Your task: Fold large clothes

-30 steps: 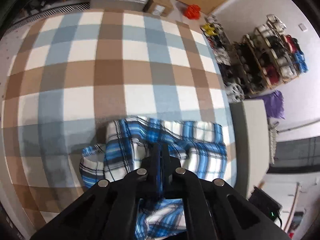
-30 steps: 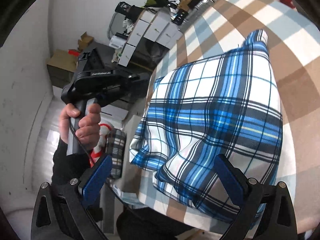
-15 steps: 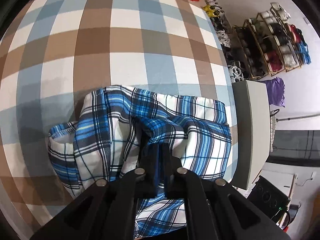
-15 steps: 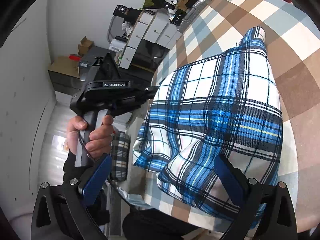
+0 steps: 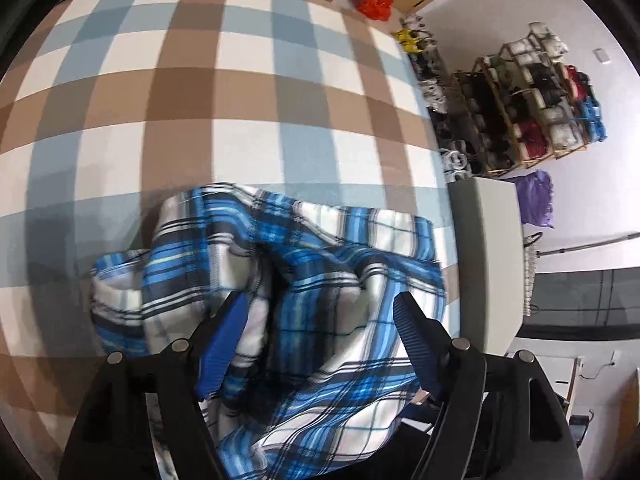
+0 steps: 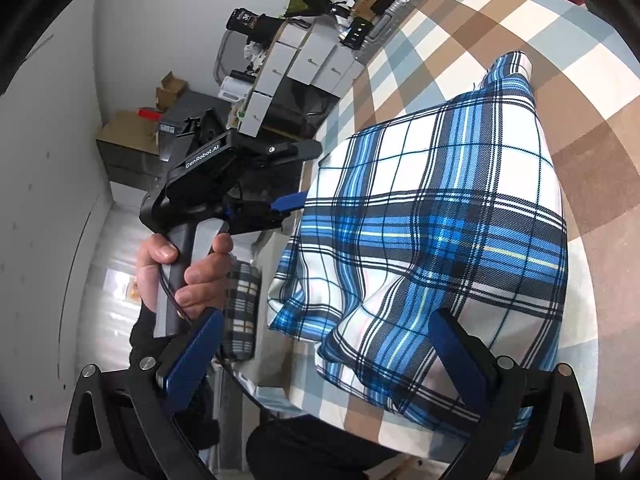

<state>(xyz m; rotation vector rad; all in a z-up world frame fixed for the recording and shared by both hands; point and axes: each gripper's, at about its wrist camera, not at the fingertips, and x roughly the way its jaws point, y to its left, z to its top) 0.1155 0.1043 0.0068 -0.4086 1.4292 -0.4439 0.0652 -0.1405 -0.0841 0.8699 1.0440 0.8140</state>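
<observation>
Spreading wide at the bottom of its frame, the left gripper [image 5: 320, 320] has just opened its fingers above the blue-and-white plaid garment [image 5: 304, 280] bunched on the brown, blue and white checked worktop [image 5: 248, 92]. Right gripper [image 6: 324, 344] fingers gape, untouching, over the garment's near edge.

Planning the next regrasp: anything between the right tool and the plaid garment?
Nothing visible. The right tool is open right at the plaid garment on the checked cloth; the left tool, jaws just opened, is off to its far side.
</observation>
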